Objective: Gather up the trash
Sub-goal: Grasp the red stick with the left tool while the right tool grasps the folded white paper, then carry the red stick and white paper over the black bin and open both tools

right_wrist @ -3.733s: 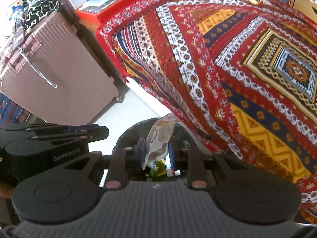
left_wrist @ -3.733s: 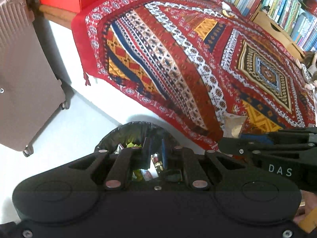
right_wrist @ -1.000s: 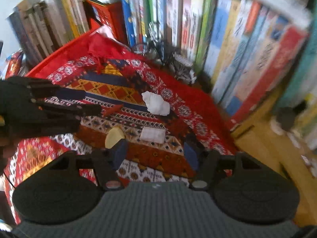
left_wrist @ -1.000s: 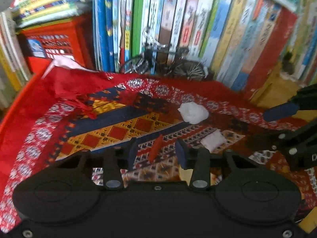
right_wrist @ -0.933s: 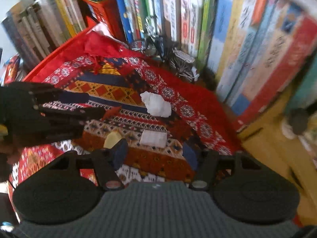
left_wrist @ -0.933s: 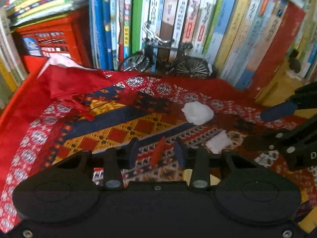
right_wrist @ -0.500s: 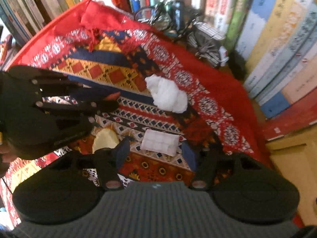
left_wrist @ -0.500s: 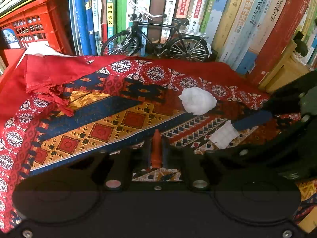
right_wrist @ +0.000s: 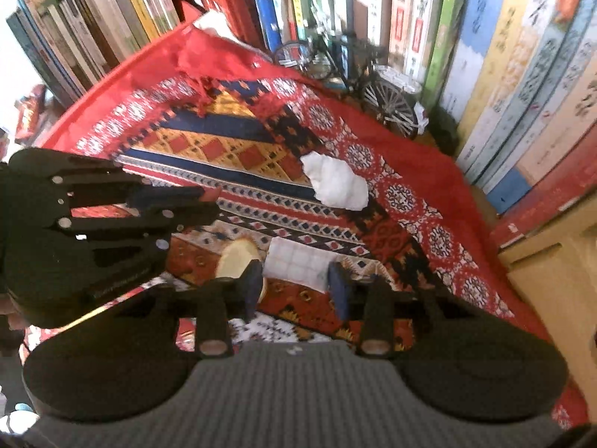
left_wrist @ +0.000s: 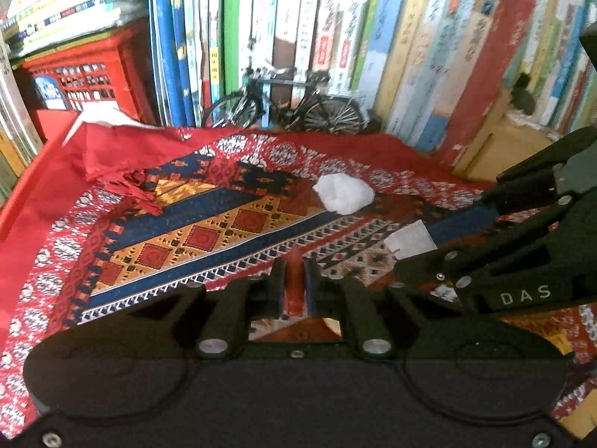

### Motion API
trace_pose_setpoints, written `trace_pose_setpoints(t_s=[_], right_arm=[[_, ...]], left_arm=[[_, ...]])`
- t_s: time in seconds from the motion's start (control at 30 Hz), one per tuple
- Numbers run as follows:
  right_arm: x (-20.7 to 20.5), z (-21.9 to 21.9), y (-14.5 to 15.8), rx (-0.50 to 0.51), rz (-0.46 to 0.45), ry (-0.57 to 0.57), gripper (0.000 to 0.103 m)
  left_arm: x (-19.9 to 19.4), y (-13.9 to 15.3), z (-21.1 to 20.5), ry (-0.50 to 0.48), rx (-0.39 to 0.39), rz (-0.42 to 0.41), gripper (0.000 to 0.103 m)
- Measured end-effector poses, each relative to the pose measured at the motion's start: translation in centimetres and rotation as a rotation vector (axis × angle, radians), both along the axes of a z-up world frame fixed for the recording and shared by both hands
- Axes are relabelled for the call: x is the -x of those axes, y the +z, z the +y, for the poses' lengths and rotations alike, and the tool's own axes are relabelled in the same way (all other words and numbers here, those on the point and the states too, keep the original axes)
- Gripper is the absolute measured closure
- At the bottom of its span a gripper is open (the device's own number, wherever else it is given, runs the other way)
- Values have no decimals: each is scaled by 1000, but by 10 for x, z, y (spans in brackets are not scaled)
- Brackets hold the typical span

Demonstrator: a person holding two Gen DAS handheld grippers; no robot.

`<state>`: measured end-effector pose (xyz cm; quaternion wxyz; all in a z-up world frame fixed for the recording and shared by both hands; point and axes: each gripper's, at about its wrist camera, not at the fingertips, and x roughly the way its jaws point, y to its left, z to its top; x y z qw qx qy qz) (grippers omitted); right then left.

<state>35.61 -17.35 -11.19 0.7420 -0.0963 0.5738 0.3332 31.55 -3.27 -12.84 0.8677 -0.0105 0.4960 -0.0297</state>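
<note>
Lower end of red wrapper (left_wrist: 295, 287) hidden between left jaws; book spines (left_wrist: 335, 37) blurred, unreadable.

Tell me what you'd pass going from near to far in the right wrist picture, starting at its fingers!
Right gripper → folded tissue → crumpled tissue → toy bicycle → books.

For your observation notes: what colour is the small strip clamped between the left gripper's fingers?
Red. The small strip shows best in the left wrist view, pinched in the left gripper.
</note>
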Motion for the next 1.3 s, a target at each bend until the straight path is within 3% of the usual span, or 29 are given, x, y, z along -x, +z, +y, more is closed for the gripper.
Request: trace_pose_setpoints(t_s=[0.43,0.73,1.0,1.3], right_arm=[[64,-24,89,-23,-92,-70,59],[117,-43,146,-29,-196,-123,59],[174,-50,177,-19,-252,-133,59],[241,-37,199,-53,-291,-129,59]], left_arm=[[65,105,-31,-40,-17,-82,93],[124,174,-44,-35,4,-185,93],[189,208,-49,-37,51,-260,93],[259,221,-43,-47,57,-285,93]])
